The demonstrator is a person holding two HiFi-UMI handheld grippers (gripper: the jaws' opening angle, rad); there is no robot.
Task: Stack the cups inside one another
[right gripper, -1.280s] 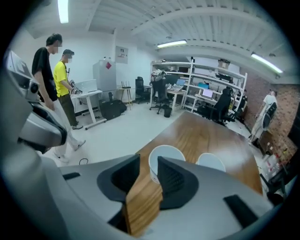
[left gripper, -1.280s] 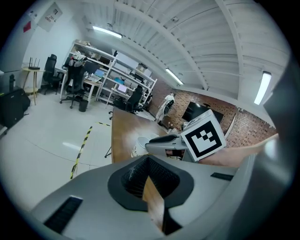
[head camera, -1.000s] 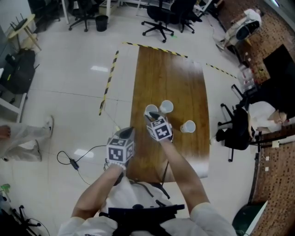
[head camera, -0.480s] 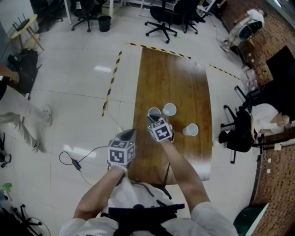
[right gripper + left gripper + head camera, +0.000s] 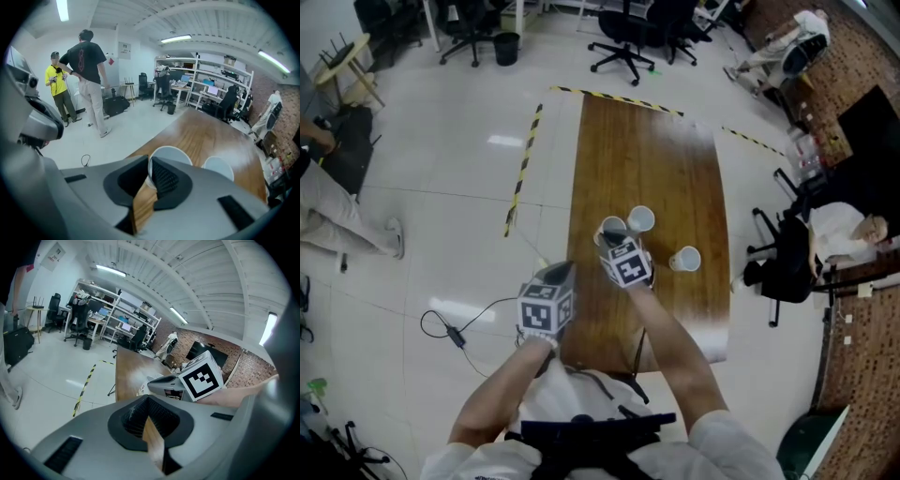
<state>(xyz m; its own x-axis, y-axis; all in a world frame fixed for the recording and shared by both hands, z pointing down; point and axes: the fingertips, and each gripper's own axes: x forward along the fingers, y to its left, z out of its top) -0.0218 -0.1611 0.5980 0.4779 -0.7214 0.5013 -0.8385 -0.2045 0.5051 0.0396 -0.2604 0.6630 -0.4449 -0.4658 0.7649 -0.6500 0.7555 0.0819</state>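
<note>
Three white paper cups stand on the long wooden table (image 5: 647, 150): a near cup (image 5: 608, 227), a second cup (image 5: 639, 218) right beside it, and a third (image 5: 684, 258) apart to the right. My right gripper (image 5: 610, 237) points down at the near cup. In the right gripper view its jaws are closing, and the pads pinch the near cup's (image 5: 169, 157) front wall at the rim; the second cup (image 5: 218, 168) stands behind. My left gripper (image 5: 555, 273) hovers off the table's left edge, shut and holding nothing (image 5: 147, 404).
Yellow-black tape (image 5: 523, 159) marks the floor left of the table. A cable (image 5: 450, 328) lies on the floor. Office chairs (image 5: 623, 42) stand beyond the far end, another chair (image 5: 783, 258) at the right side. Two people (image 5: 89, 70) stand on the floor at the left.
My right gripper stays at the near cup and the left one has not moved. A person on the floor at the left has walked on.
</note>
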